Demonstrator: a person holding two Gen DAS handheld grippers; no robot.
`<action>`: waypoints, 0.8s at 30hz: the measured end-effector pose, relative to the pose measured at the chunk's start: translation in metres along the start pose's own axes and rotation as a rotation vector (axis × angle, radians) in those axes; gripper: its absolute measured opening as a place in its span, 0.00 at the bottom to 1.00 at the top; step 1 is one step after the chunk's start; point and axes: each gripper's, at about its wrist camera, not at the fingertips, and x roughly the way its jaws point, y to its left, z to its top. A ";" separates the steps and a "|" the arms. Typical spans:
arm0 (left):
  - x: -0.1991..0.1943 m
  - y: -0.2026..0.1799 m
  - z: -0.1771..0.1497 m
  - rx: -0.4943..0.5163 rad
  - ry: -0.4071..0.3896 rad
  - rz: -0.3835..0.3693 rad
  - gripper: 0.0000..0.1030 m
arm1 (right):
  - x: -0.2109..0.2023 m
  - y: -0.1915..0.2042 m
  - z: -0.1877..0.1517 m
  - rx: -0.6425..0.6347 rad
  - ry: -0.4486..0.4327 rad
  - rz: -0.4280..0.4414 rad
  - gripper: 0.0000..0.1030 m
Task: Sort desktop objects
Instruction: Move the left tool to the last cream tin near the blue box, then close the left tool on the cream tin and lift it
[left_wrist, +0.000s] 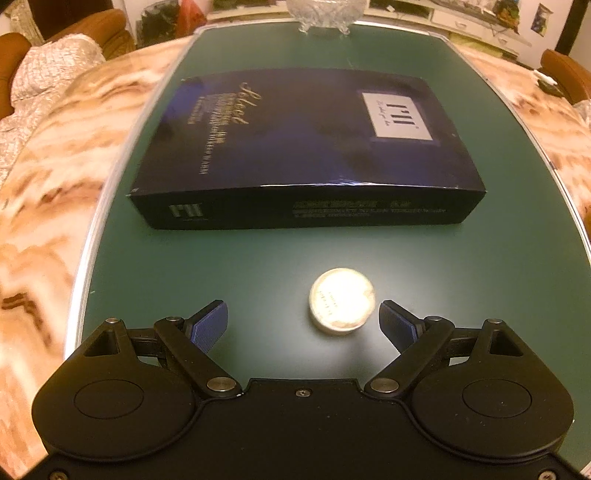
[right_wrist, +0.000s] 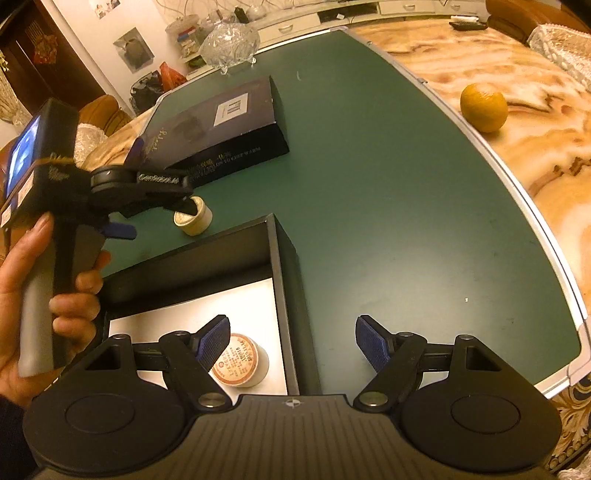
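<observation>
Between the wide-open left tool's (left_wrist: 303, 323) fingers, nearer the right one, sits a round tin (left_wrist: 341, 301).

Matte black tongs (left_wrist: 303, 325) with ribbed blue pads (left_wrist: 208, 326); silver pivot screws.

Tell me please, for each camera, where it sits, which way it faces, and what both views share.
Left wrist: sits on the left gripper, low over the green mat, facing the small round tin and the dark blue box lid; only its own open fingers show.
Right wrist: sits on the right gripper, above the open box holding a small jar, facing across the mat; it shows the person's left hand holding the left gripper.
Shared: the tin, lid, mat and glass bowl.
</observation>
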 end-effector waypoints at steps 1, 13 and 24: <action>0.002 -0.002 0.001 0.003 0.001 -0.003 0.87 | 0.002 0.000 0.000 -0.001 0.004 0.001 0.76; 0.018 -0.007 0.005 -0.017 0.014 -0.013 0.77 | 0.007 -0.011 -0.001 0.026 0.010 -0.014 0.76; 0.018 -0.009 0.002 -0.010 0.026 -0.019 0.48 | 0.007 -0.013 -0.003 0.040 -0.003 -0.014 0.76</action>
